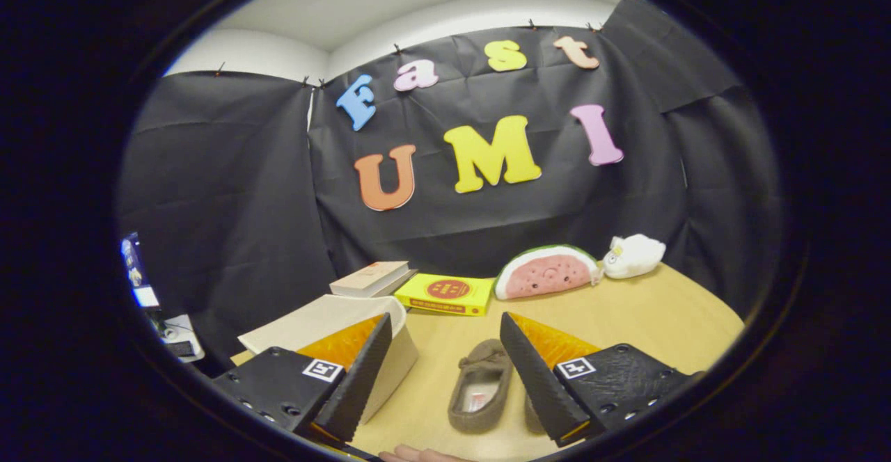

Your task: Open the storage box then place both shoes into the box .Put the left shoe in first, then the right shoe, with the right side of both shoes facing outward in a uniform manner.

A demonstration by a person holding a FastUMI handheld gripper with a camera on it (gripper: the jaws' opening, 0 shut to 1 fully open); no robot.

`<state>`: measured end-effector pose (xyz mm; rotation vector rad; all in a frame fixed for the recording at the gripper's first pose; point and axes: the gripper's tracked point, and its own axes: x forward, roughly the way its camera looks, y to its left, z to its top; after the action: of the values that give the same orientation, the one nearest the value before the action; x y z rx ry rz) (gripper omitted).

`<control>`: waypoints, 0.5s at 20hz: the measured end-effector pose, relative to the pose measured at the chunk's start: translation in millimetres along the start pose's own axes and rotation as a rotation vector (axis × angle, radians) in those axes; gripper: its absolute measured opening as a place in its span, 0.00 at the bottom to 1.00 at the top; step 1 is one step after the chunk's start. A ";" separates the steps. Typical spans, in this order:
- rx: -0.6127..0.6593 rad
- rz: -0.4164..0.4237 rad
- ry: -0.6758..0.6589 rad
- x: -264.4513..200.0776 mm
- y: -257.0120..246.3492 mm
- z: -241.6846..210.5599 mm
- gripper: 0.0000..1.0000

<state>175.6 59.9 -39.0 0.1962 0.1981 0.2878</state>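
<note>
Hovering open, gripper (442, 371) frames a shoe (480, 389); labels unreadable.

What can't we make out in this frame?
- Second shoe: gripper view, mostly hidden behind the right-hand finger; the first shoe lies between the fingers.
- Storage box: its near part covered by the left-hand finger; lid state unclear.
- Gripper: open, holding nothing.
- Hand: cut off at the view's bottom edge.
</note>
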 end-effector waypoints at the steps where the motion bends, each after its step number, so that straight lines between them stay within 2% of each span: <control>1: 0.019 0.017 0.026 15.8 2.9 -2.7 0.95; 8: 0.213 0.326 0.249 93.4 76.2 -55.4 0.95; 10: 0.268 0.382 0.308 105.3 87.8 -69.6 0.95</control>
<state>236.2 185.3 -104.1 0.4578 0.5076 0.6730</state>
